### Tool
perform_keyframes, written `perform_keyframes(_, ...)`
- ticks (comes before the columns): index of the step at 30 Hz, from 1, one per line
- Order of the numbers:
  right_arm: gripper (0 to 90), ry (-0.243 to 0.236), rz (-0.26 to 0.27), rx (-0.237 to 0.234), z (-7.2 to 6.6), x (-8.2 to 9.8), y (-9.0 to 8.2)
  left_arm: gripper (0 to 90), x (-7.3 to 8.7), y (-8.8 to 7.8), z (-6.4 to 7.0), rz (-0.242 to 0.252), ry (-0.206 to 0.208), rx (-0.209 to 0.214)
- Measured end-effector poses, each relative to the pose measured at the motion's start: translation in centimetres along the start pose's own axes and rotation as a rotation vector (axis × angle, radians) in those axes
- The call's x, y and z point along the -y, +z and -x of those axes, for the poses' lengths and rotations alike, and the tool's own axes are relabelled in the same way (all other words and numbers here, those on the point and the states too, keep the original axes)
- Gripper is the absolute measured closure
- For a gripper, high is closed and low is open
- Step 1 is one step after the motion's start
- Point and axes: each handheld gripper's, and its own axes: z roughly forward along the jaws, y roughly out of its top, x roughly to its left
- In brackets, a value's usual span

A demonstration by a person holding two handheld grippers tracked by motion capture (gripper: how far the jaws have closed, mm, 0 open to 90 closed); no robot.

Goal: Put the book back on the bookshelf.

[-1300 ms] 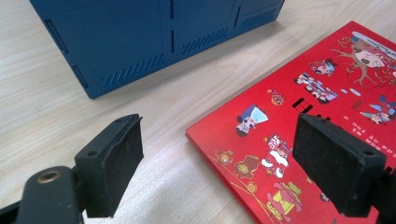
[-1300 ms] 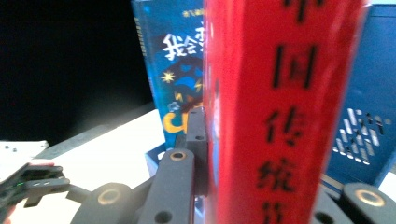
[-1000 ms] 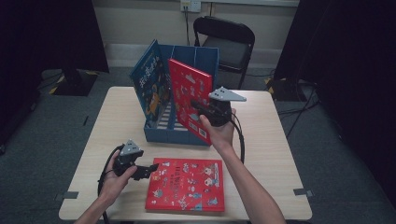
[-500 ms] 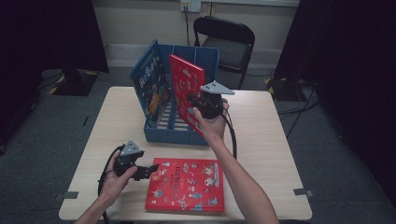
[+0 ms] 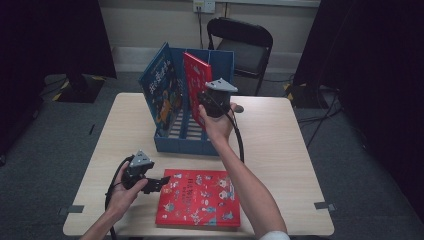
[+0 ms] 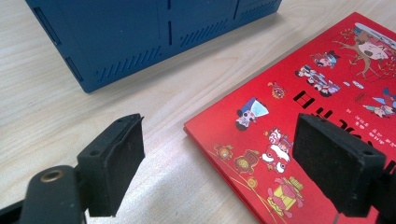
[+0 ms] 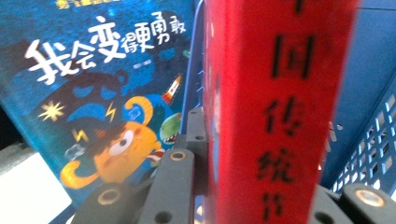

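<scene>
Now, with the right gripper (image 5: 212,100) clamped on the upright red book (image 5: 196,75) inside the blue rack (image 5: 181,142), lower it straight between the dividers, while the left gripper (image 5: 159,183) waits wide open, holding nothing, beside the flat red book (image 5: 200,197).

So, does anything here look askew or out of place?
Mildly. The blue book leans outward against the left side of the blue rack rather than standing straight, and the red book in the right tool is tilted. Another red book lies flat on the table, outside the rack.
</scene>
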Motion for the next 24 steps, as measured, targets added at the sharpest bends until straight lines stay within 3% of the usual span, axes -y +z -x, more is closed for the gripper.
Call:
perform_keyframes(8,80.6,0.019,-0.007,0.056,-0.2,-0.3,2.0,16.6,0.0,0.0,-0.1,-0.004,0.006,-0.003)
perform_keyframes(15,80.6,0.066,-0.016,0.1,-0.4,-0.1,3.7,16.5,0.0,0.0,-0.1,-0.008,0.012,0.0)
perform_keyframes(24,80.5,0.124,-0.009,0.15,-1.4,1.3,5.5,16.5,0.0,-0.1,0.0,0.003,0.008,0.005)
